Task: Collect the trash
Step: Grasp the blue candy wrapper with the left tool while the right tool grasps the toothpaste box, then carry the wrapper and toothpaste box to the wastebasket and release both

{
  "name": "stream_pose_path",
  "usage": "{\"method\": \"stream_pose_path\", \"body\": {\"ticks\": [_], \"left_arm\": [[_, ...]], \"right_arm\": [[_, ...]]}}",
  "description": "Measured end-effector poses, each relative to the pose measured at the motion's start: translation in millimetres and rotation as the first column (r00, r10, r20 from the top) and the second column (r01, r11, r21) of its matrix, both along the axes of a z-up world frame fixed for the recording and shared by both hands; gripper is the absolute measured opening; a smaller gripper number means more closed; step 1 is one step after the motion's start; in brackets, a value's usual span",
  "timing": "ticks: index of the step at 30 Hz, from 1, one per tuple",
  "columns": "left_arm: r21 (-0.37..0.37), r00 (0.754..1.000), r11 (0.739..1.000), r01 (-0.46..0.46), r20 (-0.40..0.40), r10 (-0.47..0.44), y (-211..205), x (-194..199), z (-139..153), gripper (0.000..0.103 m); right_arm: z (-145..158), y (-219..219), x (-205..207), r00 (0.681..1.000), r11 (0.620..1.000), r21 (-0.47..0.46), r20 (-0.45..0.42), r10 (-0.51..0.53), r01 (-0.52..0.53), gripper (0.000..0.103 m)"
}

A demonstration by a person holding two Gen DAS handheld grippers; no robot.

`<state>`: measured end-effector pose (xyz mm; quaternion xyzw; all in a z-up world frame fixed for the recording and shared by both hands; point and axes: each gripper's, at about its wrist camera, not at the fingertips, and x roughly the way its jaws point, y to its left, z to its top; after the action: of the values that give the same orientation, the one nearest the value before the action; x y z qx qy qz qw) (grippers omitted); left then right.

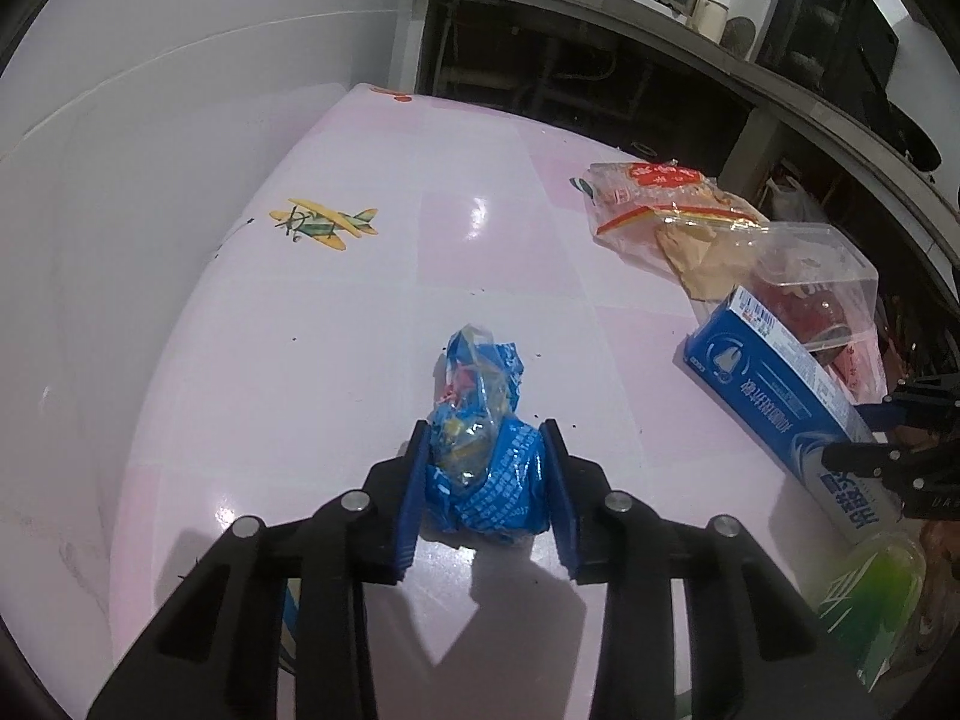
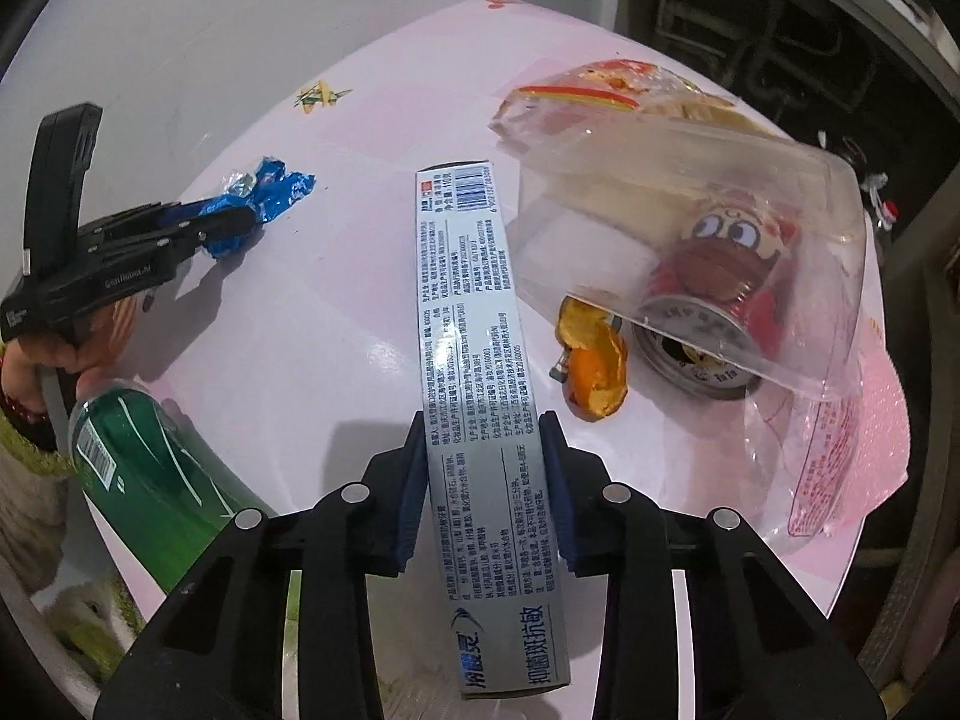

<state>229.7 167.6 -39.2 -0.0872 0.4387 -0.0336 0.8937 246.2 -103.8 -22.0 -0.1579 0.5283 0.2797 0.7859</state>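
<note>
The long blue-and-silver cardboard toothpaste box (image 2: pixel 480 396) is lying on the pale pink tabletop (image 2: pixel 336 312), its long axis running straight away between the right gripper (image 2: pixel 485 456) fingers, which are clamping its sides. Beyond the right fingertip, a tipped clear plastic tub (image 2: pixel 750 222) is covering a red drink can (image 2: pixel 714 300), orange peel (image 2: pixel 591 366) beside it. The left gripper (image 1: pixel 483 468) is squeezing a crumpled blue foil wrapper (image 1: pixel 480 420).

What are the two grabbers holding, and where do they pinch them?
The left gripper pinches the crumpled blue wrapper around its near end. The right gripper pinches the long toothpaste box across its sides, towards its near end.
</note>
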Motion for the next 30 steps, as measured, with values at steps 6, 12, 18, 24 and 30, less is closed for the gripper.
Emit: {"method": "stream_pose_path", "body": {"ticks": [6, 12, 18, 24, 30], "left_arm": [[-0.027, 0.999, 0.999, -0.037, 0.018, 0.038, 7.6, -5.0, 4.4, 0.031], [-0.044, 0.997, 0.997, -0.063, 0.052, 0.065, 15.6, -13.7, 15.4, 0.03], [-0.071, 0.991, 0.994, -0.08, 0.098, 0.086, 21.7, -25.7, 30.1, 0.03], [-0.084, 0.985, 0.994, -0.071, 0.149, 0.083, 19.8, -40.3, 48.1, 0.03], [-0.105, 0.978, 0.993, -0.056, 0.195, 0.076, 17.4, -54.5, 68.8, 0.03]], "right_arm": [[4.7, 5.8, -4.2, 0.997, 0.999, -0.022, 0.07, 0.043, -0.041, 0.032], [14.5, 13.7, -4.0, 0.99, 0.998, -0.008, 0.127, 0.062, -0.062, 0.032], [34.2, 17.9, -10.4, 0.975, 0.997, 0.008, 0.212, 0.068, -0.072, 0.032], [58.0, 15.0, -20.1, 0.953, 0.998, 0.04, 0.3, 0.04, -0.055, 0.032], [91.5, -3.0, -32.5, 0.926, 0.994, 0.108, 0.375, -0.033, -0.009, 0.032]]}}
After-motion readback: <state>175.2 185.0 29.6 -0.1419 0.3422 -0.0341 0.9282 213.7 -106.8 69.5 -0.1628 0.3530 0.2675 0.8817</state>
